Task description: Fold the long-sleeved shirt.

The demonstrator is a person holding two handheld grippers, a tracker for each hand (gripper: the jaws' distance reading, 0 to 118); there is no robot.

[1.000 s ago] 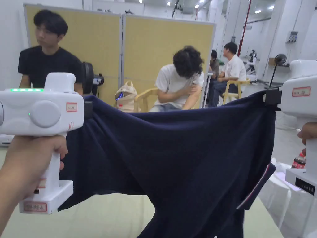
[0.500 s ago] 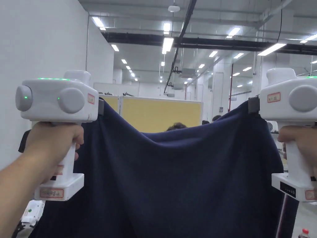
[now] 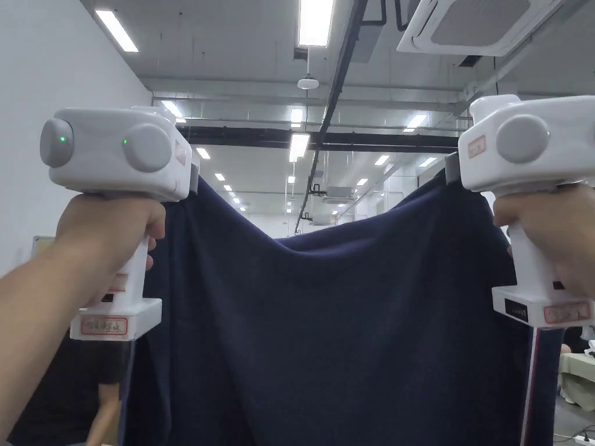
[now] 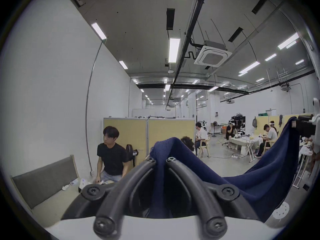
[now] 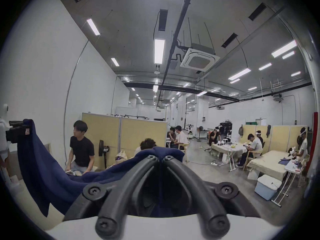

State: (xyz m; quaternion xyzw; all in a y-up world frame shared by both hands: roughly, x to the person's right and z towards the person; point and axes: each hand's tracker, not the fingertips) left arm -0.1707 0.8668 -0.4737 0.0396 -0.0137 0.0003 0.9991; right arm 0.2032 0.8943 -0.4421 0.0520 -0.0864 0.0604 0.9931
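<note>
Shirt (image 3: 348, 325) raised from chest height to overhead, hanging between left gripper (image 4: 161, 159) at 9 o'clock and right gripper (image 5: 158, 157) at 3, both clenched on its edge; likely shaking it flat before folding.

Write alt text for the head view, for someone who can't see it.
Two white handheld grippers, left gripper and right gripper, hold a navy shirt up by its top edge, so it hangs like a curtain. A ceiling with strip lights shows above.
</note>
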